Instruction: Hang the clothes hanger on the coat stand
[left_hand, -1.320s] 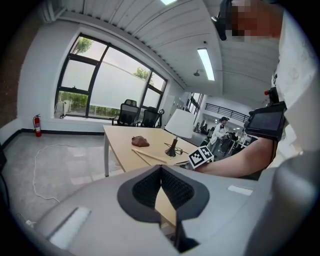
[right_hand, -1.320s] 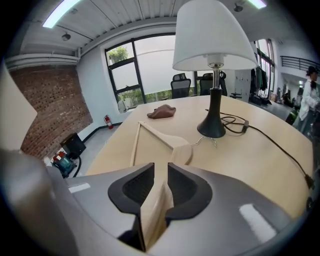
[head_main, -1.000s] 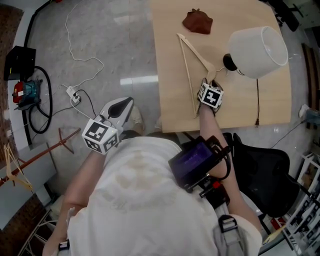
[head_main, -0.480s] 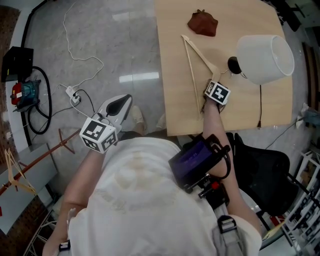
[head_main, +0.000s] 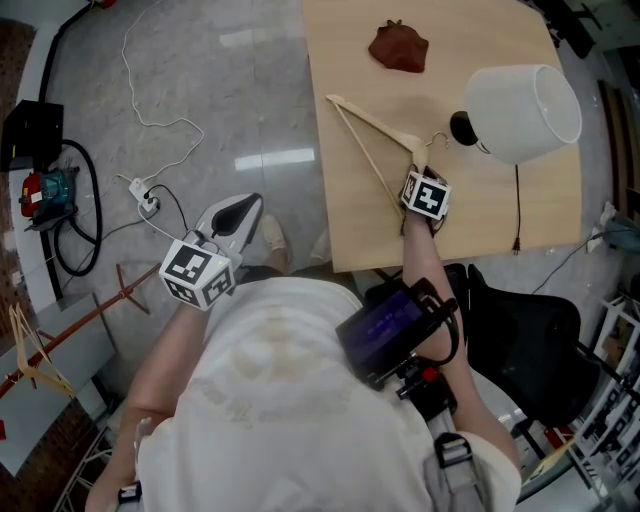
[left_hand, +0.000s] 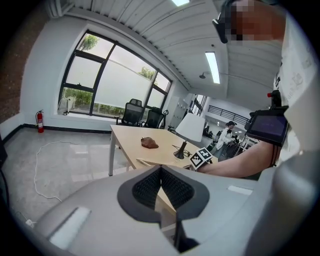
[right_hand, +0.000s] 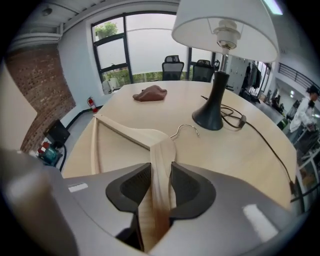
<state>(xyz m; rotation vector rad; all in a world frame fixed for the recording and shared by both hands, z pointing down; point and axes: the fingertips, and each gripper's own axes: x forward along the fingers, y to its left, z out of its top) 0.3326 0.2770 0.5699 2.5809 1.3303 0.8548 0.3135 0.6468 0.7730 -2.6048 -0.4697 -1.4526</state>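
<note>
A wooden clothes hanger (head_main: 372, 125) lies on the light wood table (head_main: 500, 220), its wire hook (right_hand: 186, 129) pointing toward the lamp. My right gripper (head_main: 412, 162) reaches over the table's near edge. Its jaws are closing, and in the right gripper view (right_hand: 161, 172) both pads press one wooden arm of the hanger (right_hand: 131, 132). My left gripper (head_main: 238, 212) hangs above the floor left of the table; its jaws (left_hand: 160, 172) are shut with nothing between them. The reddish coat stand (head_main: 90, 318) stands on the floor at far left.
A white-shaded lamp (head_main: 520, 105) with a black base and cord stands just right of the hanger. A brown cloth (head_main: 398, 46) lies at the table's far end. White cables and a power strip (head_main: 145, 192) cross the floor. A black chair (head_main: 520, 340) is at right.
The right gripper's jaws have come in onto the hanger's arm. The hanger has swung on the table, its far end moving left. The left gripper has barely moved.
</note>
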